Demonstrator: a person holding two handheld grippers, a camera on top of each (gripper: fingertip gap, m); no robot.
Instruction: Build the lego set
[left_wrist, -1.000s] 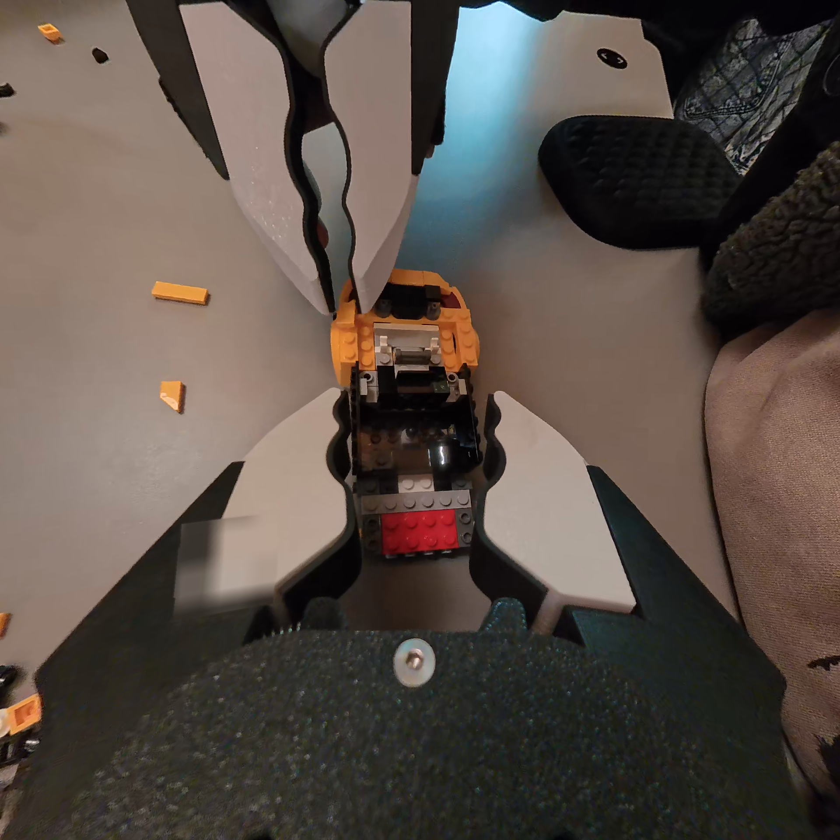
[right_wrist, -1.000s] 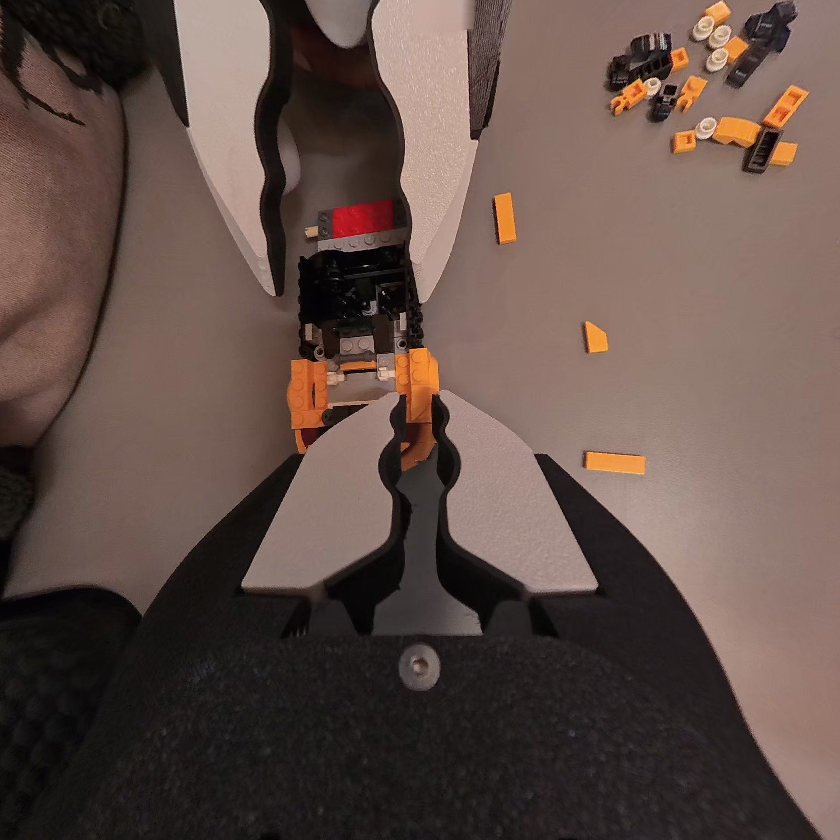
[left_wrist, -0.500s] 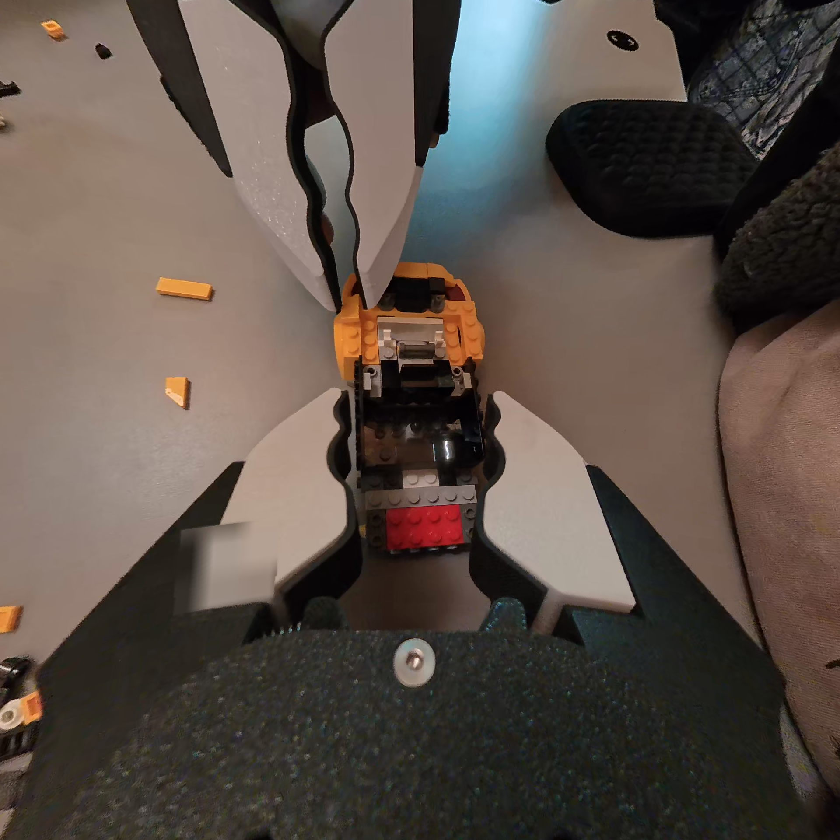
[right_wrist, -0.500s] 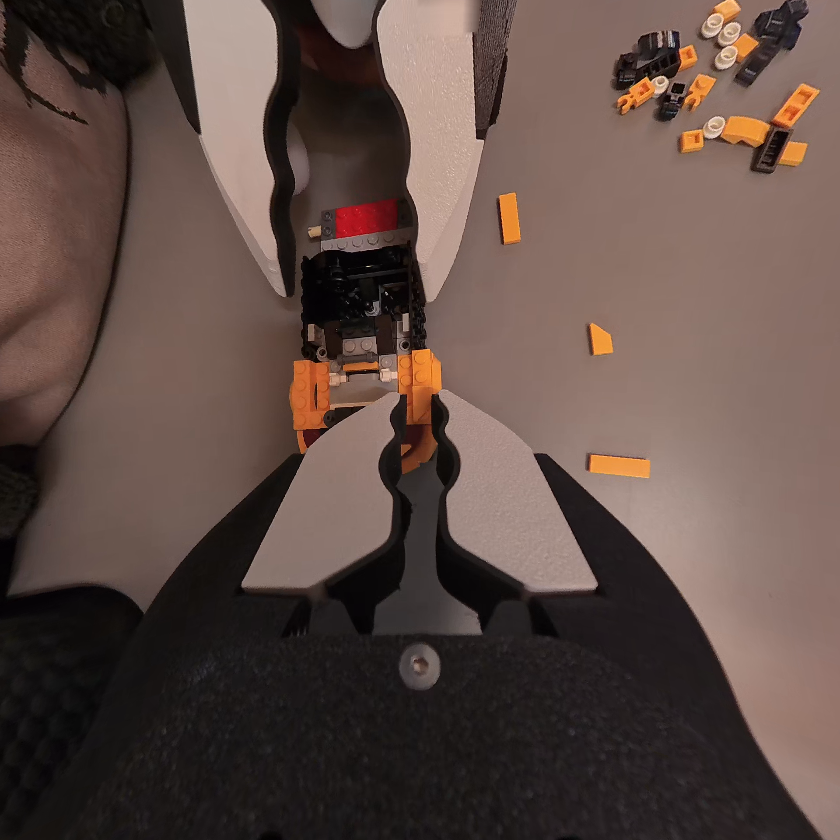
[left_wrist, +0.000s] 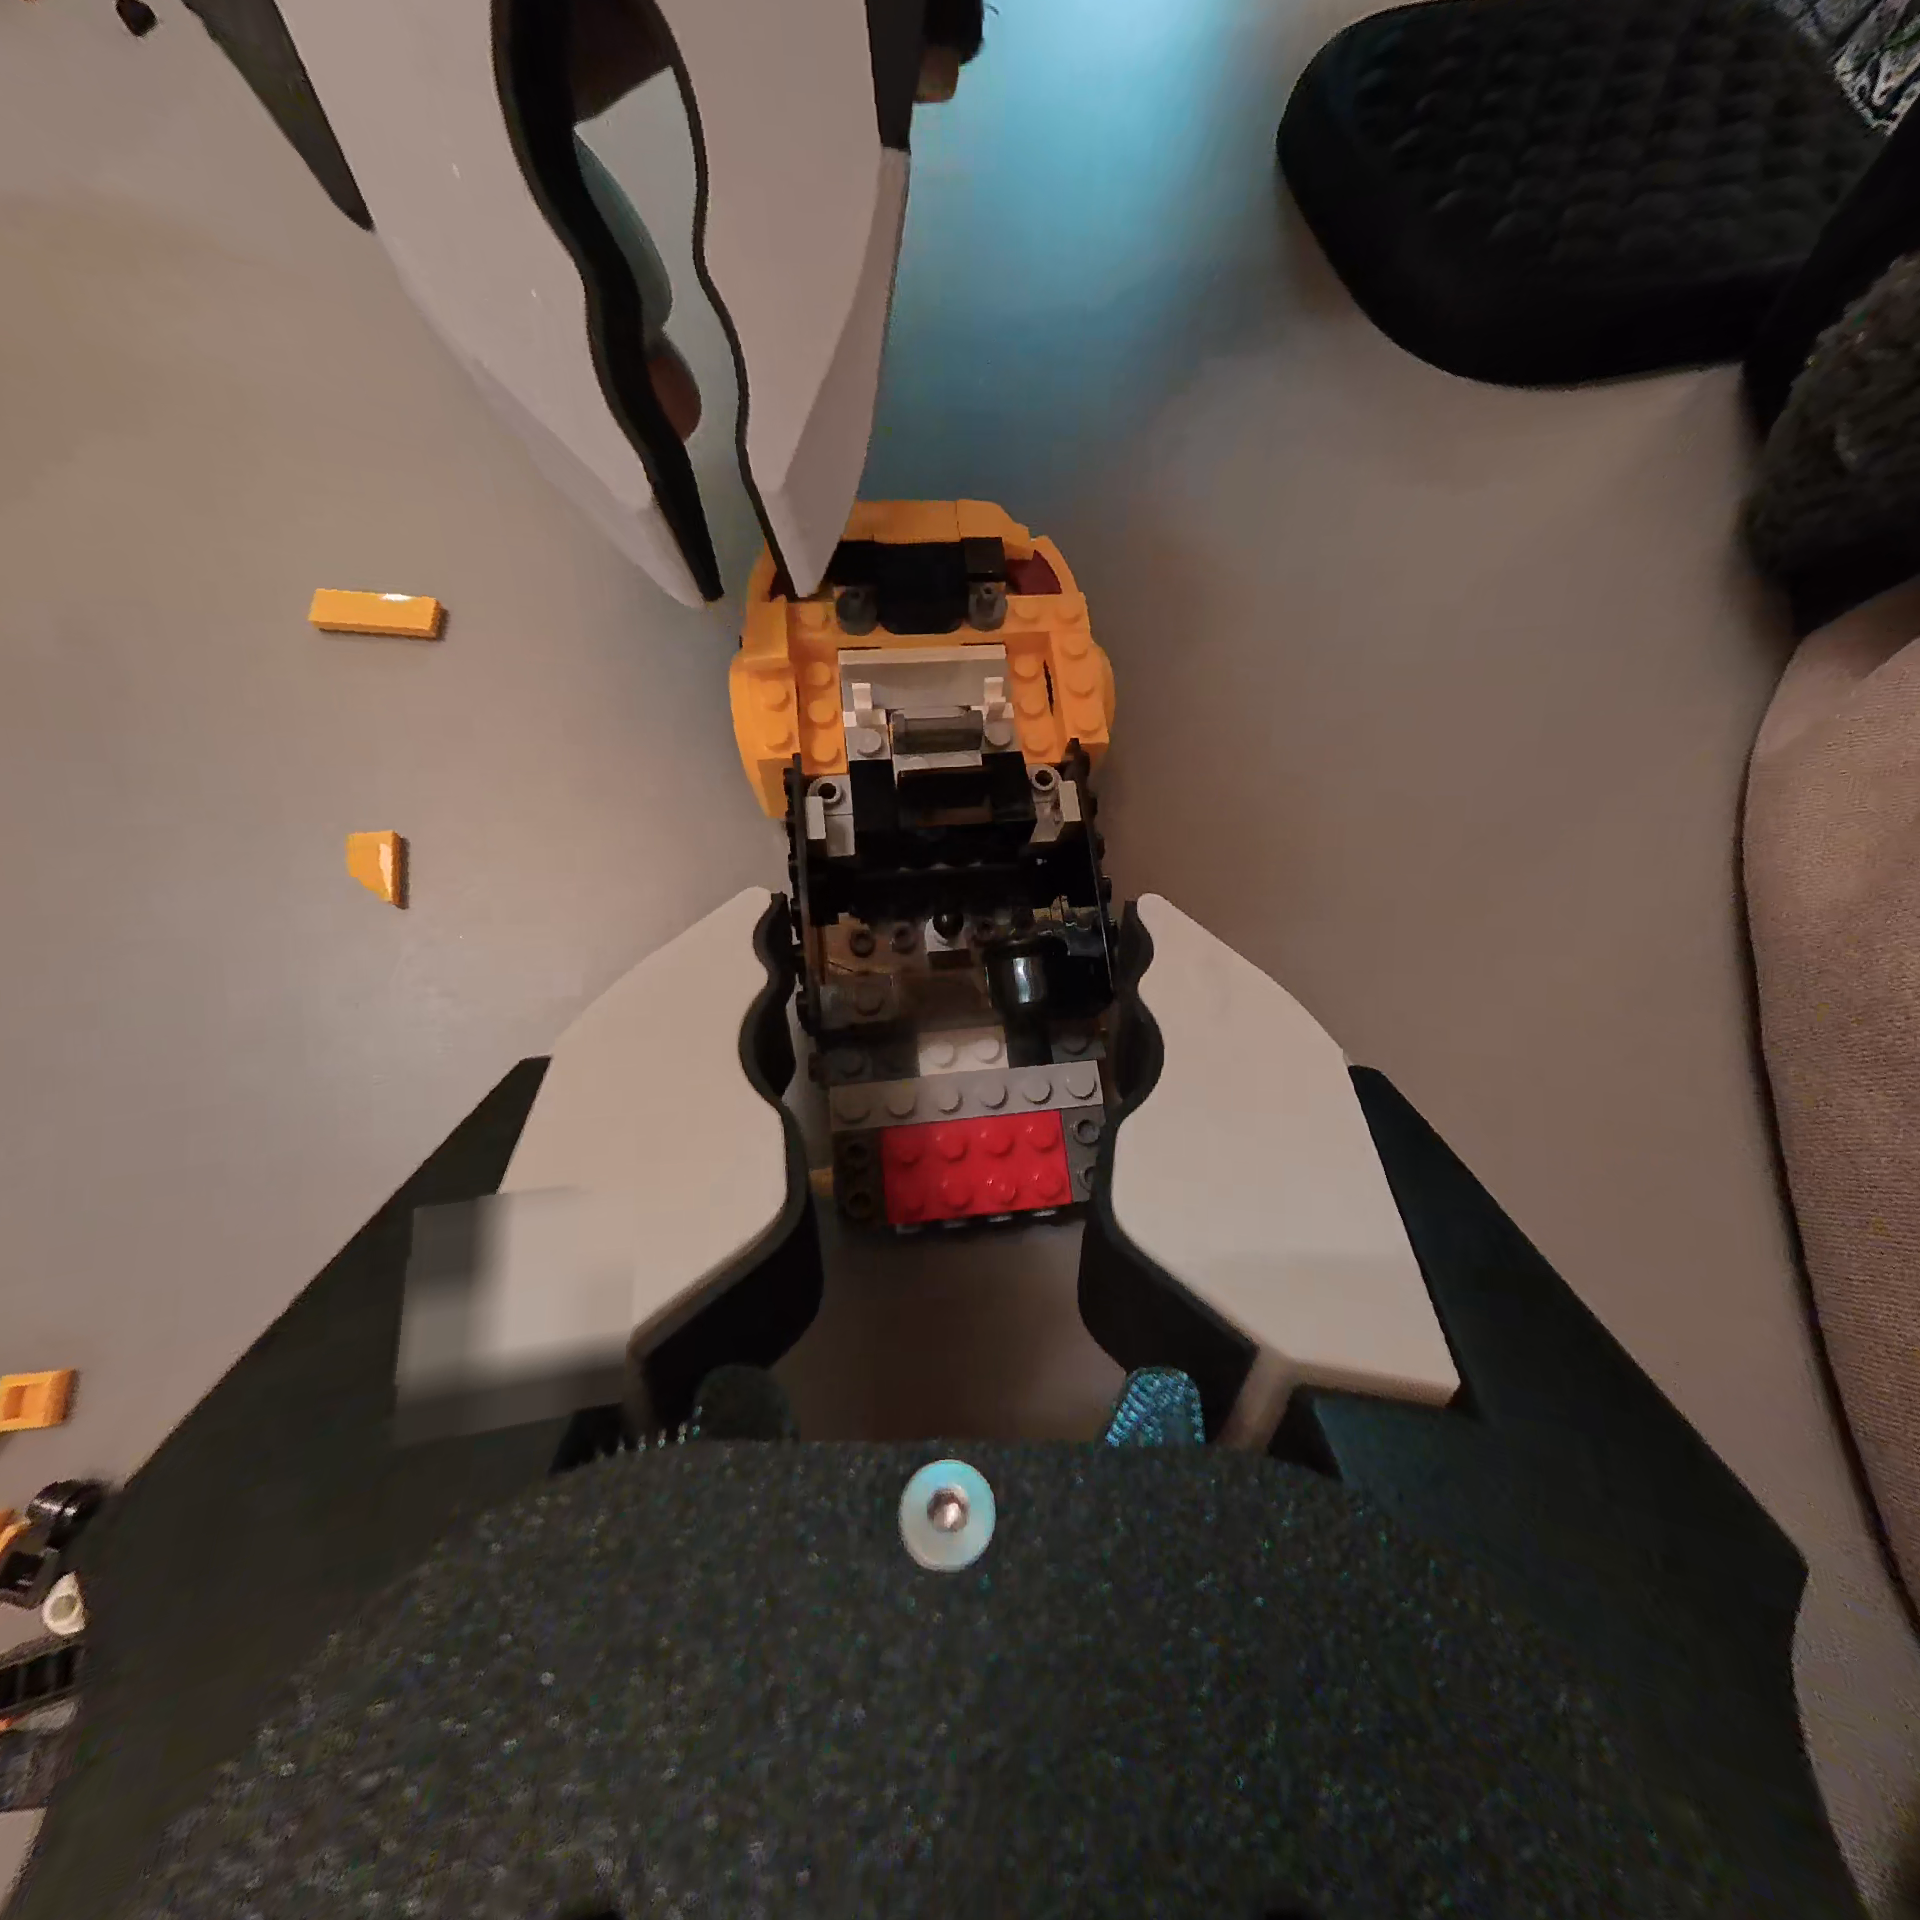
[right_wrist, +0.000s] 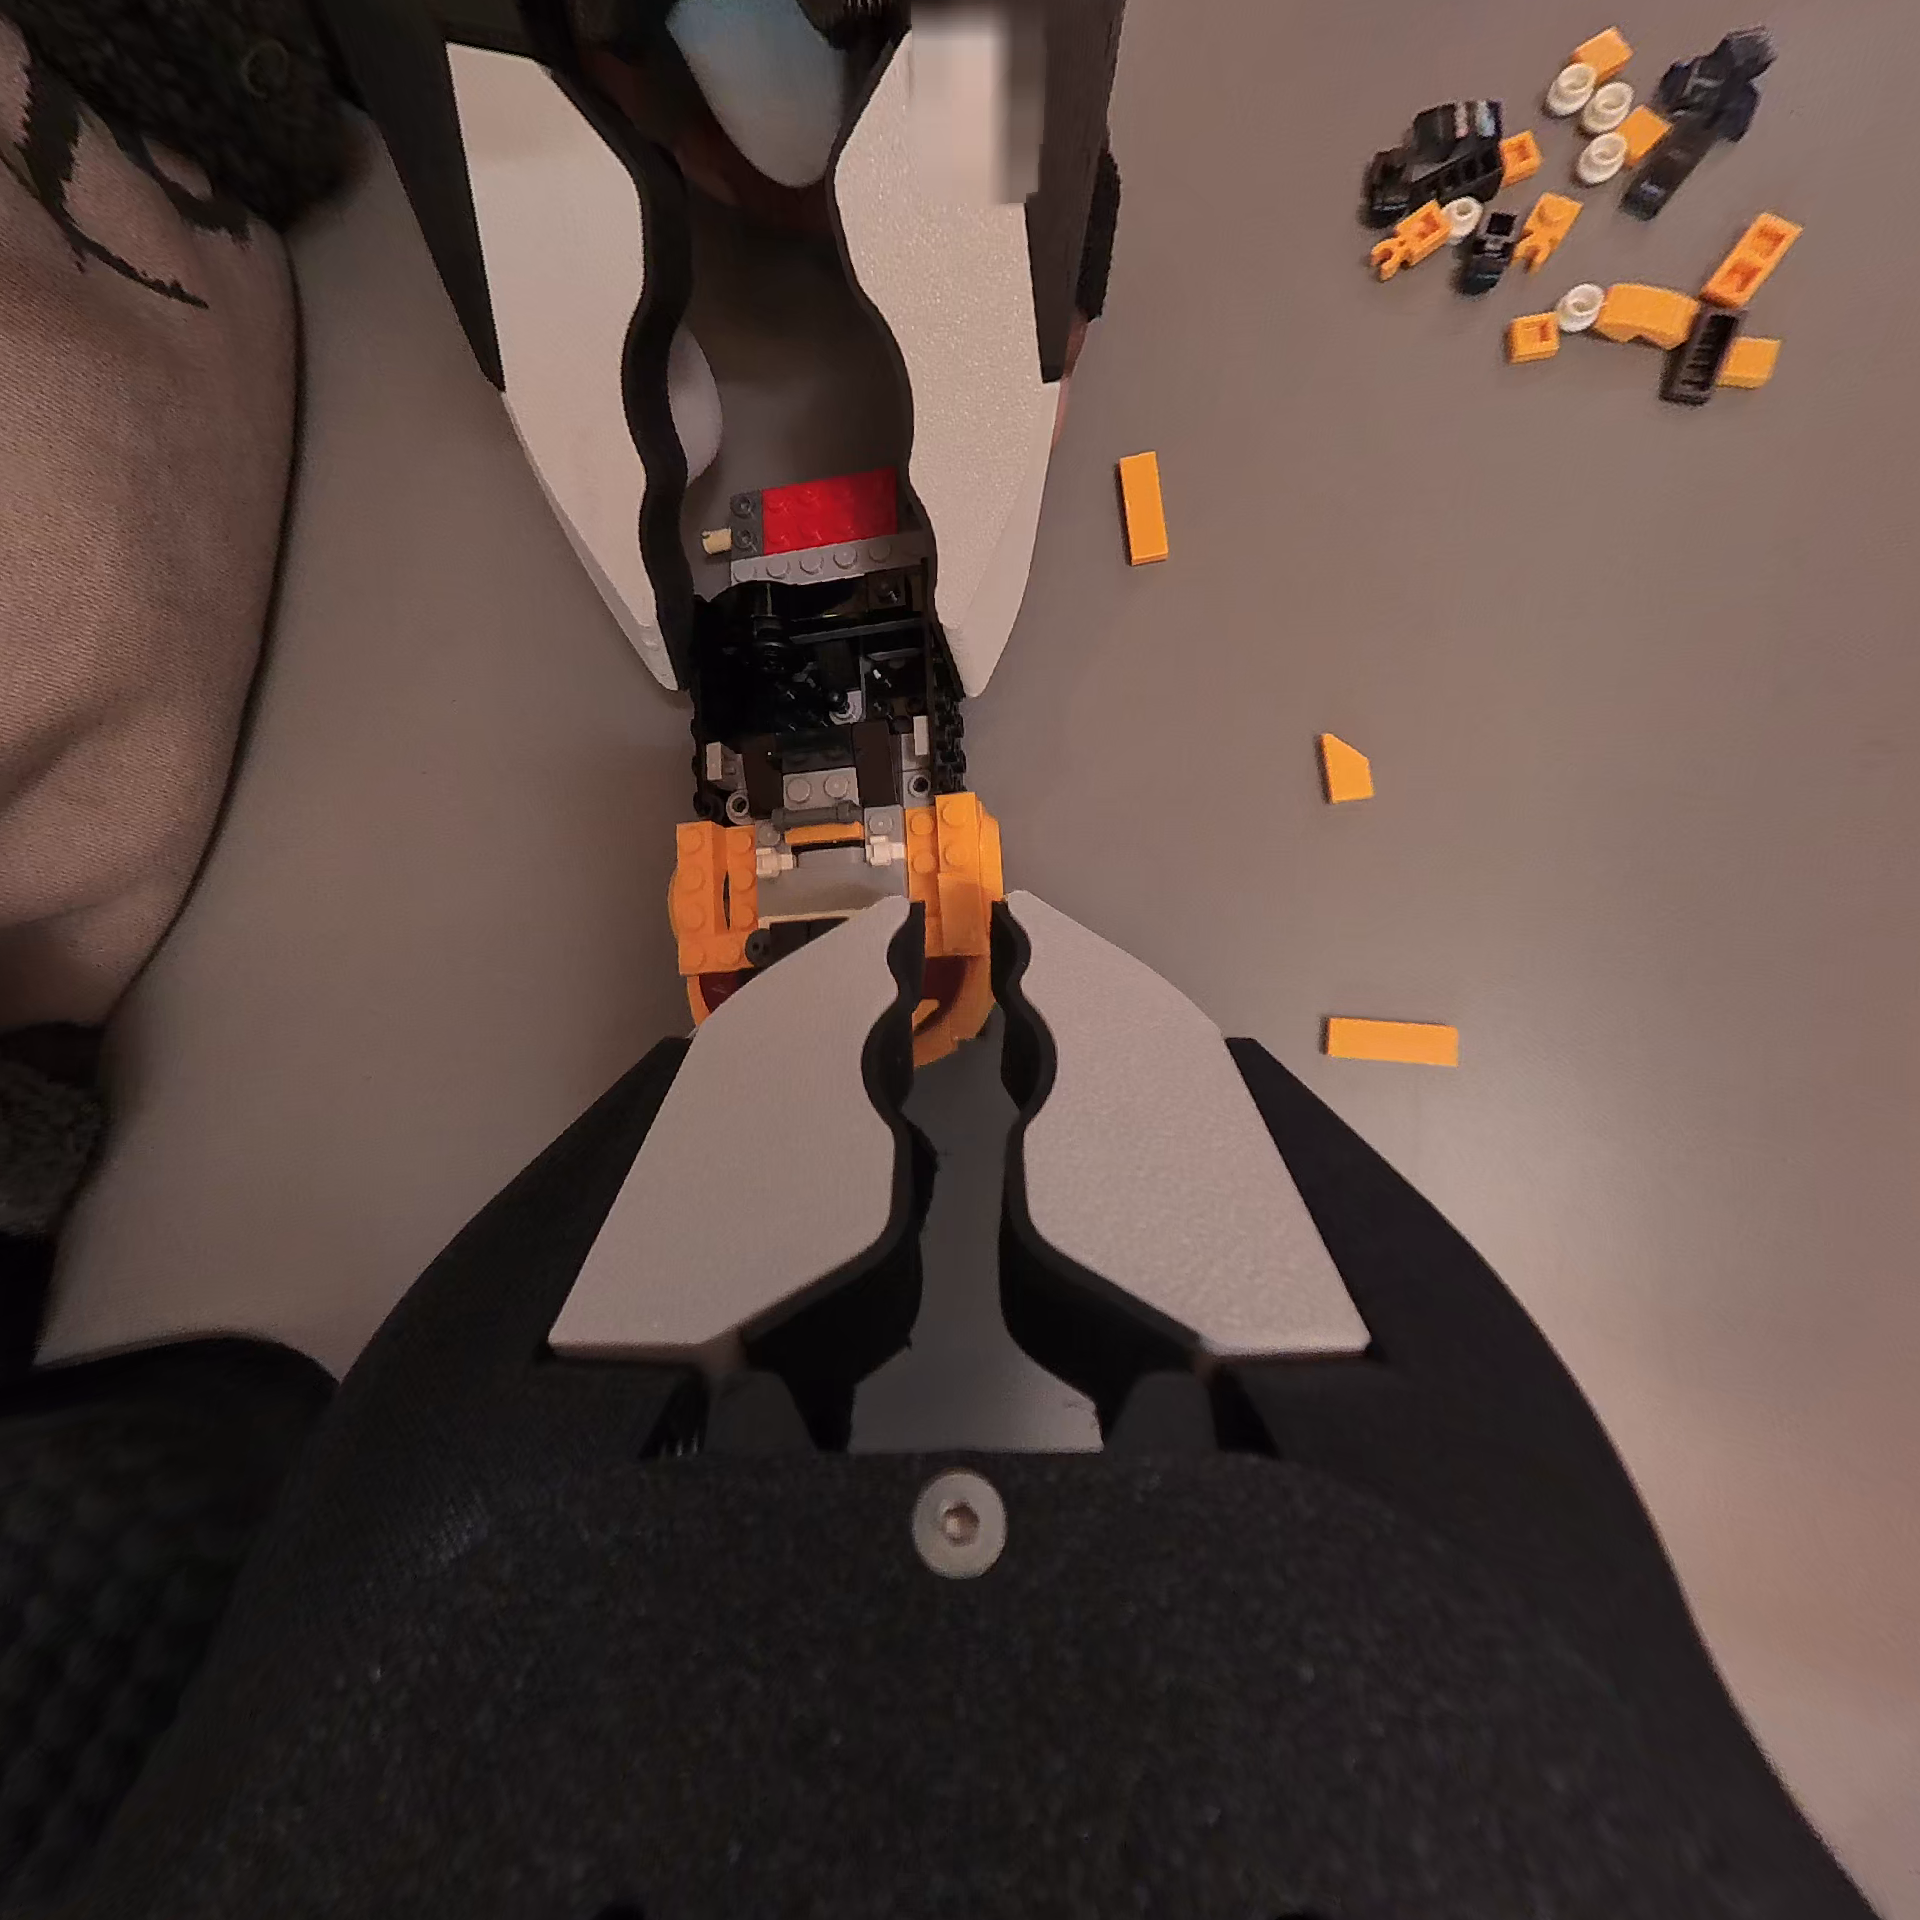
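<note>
Both tongs grip our half-built car (left_wrist: 935, 904) on the grey table (left_wrist: 260, 987): our left gripper (left_wrist: 951, 966) clamps the black middle from both sides, near the red rear. Our right gripper (right_wrist: 951, 920) pinches the orange front corner (right_wrist: 951, 883), its jaws nearly closed. We judge a squeeze or twist here could pop that corner off. Loose orange tiles (right_wrist: 1390, 1041) and a small heap of pieces (right_wrist: 1590, 197) lie well apart.
</note>
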